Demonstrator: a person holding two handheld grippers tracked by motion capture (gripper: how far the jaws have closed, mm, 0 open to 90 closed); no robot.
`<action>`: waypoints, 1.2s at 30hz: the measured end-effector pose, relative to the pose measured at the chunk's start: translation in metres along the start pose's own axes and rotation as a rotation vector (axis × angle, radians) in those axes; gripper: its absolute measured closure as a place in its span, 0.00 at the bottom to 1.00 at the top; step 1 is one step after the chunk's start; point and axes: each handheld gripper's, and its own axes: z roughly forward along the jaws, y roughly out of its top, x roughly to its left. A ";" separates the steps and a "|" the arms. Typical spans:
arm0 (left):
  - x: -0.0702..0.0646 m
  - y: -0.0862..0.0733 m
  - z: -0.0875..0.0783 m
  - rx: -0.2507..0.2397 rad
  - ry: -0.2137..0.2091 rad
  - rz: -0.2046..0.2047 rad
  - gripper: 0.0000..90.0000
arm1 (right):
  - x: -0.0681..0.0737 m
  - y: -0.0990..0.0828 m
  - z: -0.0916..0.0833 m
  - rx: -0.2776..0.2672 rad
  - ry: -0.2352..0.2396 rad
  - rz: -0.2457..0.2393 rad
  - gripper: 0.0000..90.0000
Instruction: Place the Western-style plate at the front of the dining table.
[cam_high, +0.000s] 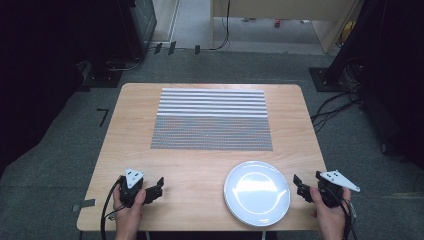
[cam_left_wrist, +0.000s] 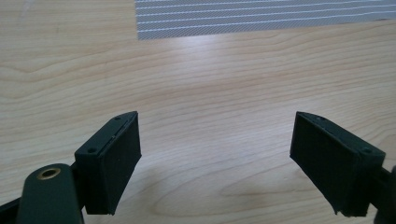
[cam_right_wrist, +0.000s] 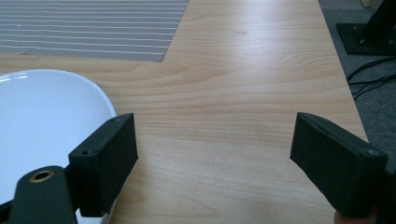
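Observation:
A white plate (cam_high: 257, 192) lies on the wooden table (cam_high: 135, 130) near its front edge, right of centre. A grey striped placemat (cam_high: 212, 119) is spread flat across the middle of the table. My left gripper (cam_high: 159, 187) rests low over the front left of the table, open, with bare wood between its jaws (cam_left_wrist: 215, 163). My right gripper (cam_high: 300, 186) sits just right of the plate, open and holding nothing (cam_right_wrist: 215, 163). In the right gripper view the plate's rim (cam_right_wrist: 42, 121) runs beside the left jaw. The placemat's near edge (cam_left_wrist: 261, 21) lies ahead of the left gripper.
Grey carpet (cam_high: 60, 150) surrounds the table. Cables (cam_high: 335, 107) trail on the floor to the right, near a black stand base (cam_high: 327, 77). The table's right edge (cam_right_wrist: 348, 93) is close to the right gripper. Dark equipment (cam_high: 125, 35) stands at the back left.

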 end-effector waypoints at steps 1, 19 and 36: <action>-0.006 0.002 0.000 -0.005 -0.018 0.005 0.18 | 0.003 -0.001 -0.002 -0.002 0.006 -0.003 0.16; -0.074 0.026 0.020 -0.002 -0.160 0.090 0.18 | 0.010 -0.004 -0.010 -0.014 0.048 -0.003 0.16; -0.126 0.037 0.031 0.004 -0.249 0.142 0.18 | 0.016 0.002 -0.011 -0.042 0.062 0.028 0.45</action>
